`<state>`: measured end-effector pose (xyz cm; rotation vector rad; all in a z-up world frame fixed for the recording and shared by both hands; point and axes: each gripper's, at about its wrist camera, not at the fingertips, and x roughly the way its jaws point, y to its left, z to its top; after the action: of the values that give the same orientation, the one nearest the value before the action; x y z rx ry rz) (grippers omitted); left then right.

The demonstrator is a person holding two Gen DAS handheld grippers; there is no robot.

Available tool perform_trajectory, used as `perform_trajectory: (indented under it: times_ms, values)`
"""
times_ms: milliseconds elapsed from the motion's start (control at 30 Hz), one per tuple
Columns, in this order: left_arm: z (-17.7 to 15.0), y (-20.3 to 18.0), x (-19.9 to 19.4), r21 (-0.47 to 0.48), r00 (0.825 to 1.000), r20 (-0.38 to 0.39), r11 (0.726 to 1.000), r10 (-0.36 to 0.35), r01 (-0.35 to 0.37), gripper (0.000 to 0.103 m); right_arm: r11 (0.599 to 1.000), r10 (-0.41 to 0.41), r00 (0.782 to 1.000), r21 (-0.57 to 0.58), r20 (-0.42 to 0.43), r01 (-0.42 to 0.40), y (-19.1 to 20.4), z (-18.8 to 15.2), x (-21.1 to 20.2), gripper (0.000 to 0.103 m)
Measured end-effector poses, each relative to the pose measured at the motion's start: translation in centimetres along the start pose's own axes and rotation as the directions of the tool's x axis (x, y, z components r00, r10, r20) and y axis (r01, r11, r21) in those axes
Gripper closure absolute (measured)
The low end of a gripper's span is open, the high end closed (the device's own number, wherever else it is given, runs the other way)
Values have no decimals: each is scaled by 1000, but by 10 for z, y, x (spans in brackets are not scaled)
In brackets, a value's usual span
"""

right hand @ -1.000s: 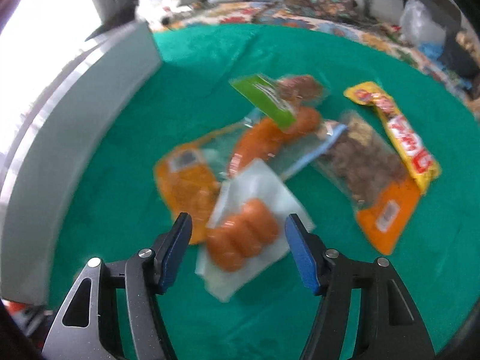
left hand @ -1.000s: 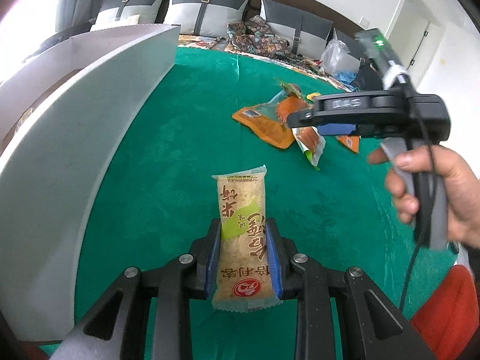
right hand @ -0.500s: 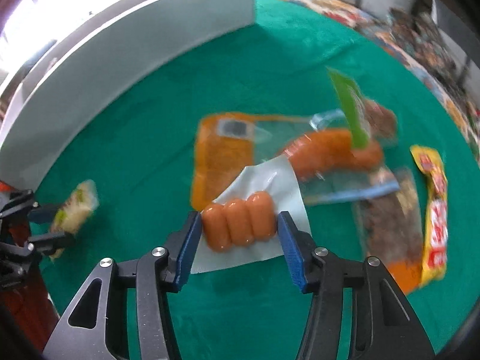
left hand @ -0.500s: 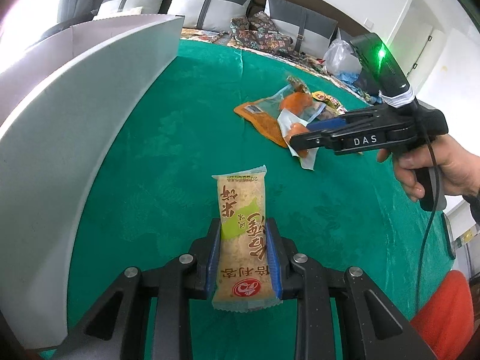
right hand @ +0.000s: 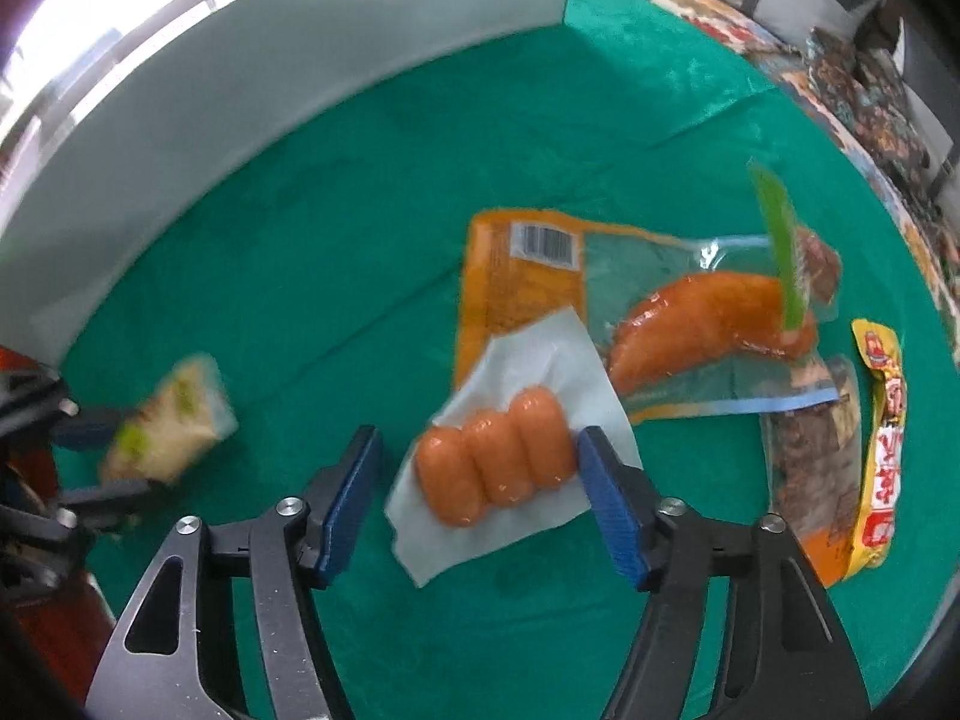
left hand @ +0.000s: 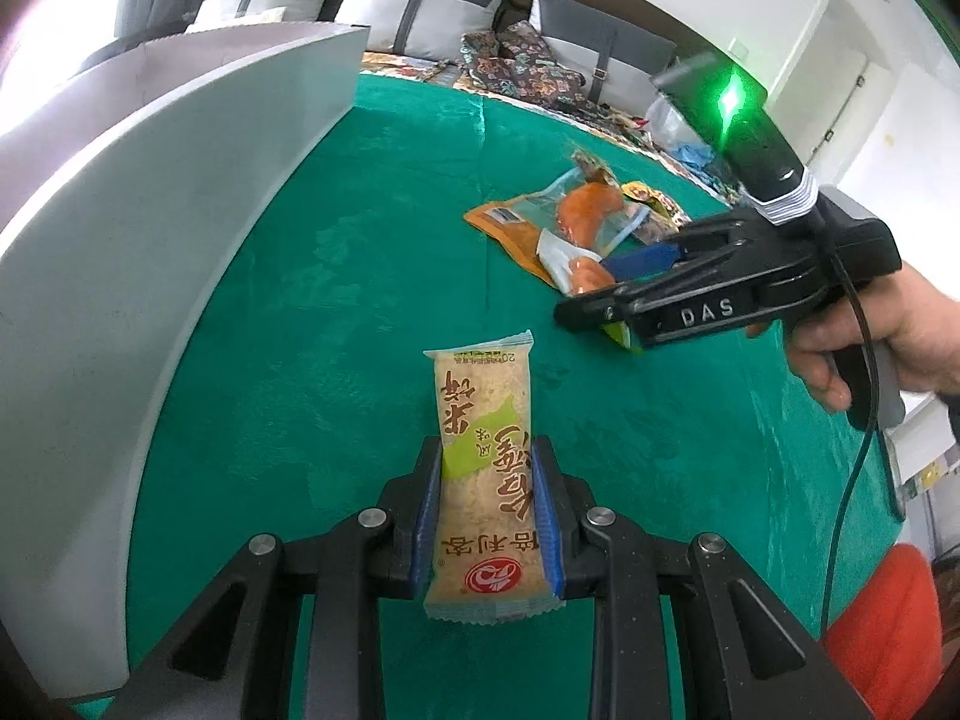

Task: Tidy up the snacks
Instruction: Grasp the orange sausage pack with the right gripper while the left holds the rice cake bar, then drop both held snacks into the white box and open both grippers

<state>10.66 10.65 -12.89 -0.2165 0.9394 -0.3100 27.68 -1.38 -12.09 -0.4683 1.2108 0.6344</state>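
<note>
Two claws, left claw (left hand: pixel 487 516) gripping rice cracker packet (left hand: pixel 483 450), right claw (right hand: pixel 480 504) opening around sausage pack (right hand: pixel 504 456)

The black body of the right gripper (left hand: pixel 606 276) carries the white letters "DAS". The rice cracker packet (left hand: pixel 487 480) bears red-brown Chinese characters and a red round logo. The orange pouch (right hand: pixel 522 276) shows a barcode label, digits illegible.
</note>
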Motion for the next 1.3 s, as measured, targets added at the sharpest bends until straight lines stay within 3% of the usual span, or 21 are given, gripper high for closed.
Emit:
perform_trajectory:
  times_ms: [33,167,267,367,467,500,567,700,767,800,833,867,900,1000,1067,1133,1200,1267,1300]
  values:
    - [1,2,0,-12,1000,1,1000,-4,4,76,1000,-2,1000,22,11,2,-3,0,-2,47]
    - [3,4,-12,-21,1000,24,1000,-13,14,76,994,-5,1000,108,20,3,-9,-3,-8,49]
    - [7,3,-26,-36,999,43,999,-31,33,76,971,28,996,234,85,-47,-23,-17,-23,49]
    - [18,1,-52,-81,995,70,994,-72,78,76,922,89,975,354,202,-158,-37,-35,-52,49]
    - [31,7,-85,-135,987,121,984,-104,120,76,903,136,938,349,320,-250,-28,-29,-95,48]
    - [42,18,-114,-157,982,171,981,-83,111,76,904,153,925,329,349,-274,-21,-21,-107,48]
    - [49,30,-134,-168,978,203,982,-47,82,76,900,211,886,271,414,-341,3,3,-132,48]
    - [64,89,-186,-246,955,257,966,146,-82,76,868,353,792,142,499,-476,67,64,-164,47]
    - [65,125,-197,-296,946,224,941,235,-164,74,853,397,764,103,508,-512,97,89,-165,43]
    - [62,133,-198,-307,942,210,932,263,-192,62,844,416,763,104,494,-527,114,100,-160,36]
    - [60,144,-199,-323,936,184,918,300,-231,36,827,443,765,117,468,-550,127,109,-151,24]
    - [55,163,-200,-360,921,134,884,365,-297,25,794,492,761,140,424,-591,141,119,-138,21]
    - [50,173,-204,-384,913,127,868,388,-316,18,777,518,761,155,391,-609,149,124,-129,21]
    - [38,185,-211,-429,905,129,846,404,-317,17,756,559,768,190,311,-627,166,127,-111,21]
    - [34,180,-210,-445,903,134,839,409,-314,17,755,559,765,186,320,-629,164,118,-116,21]
    - [41,167,-201,-440,906,138,844,401,-306,17,783,509,786,190,351,-592,149,106,-121,21]
    - [50,139,-192,-405,912,160,868,376,-287,17,830,416,819,203,395,-519,127,87,-124,21]
    - [65,96,-180,-329,926,193,911,323,-249,17,899,239,884,254,401,-358,104,52,-119,21]
    - [69,83,-178,-311,931,198,920,308,-238,16,917,163,905,279,394,-286,91,39,-112,21]
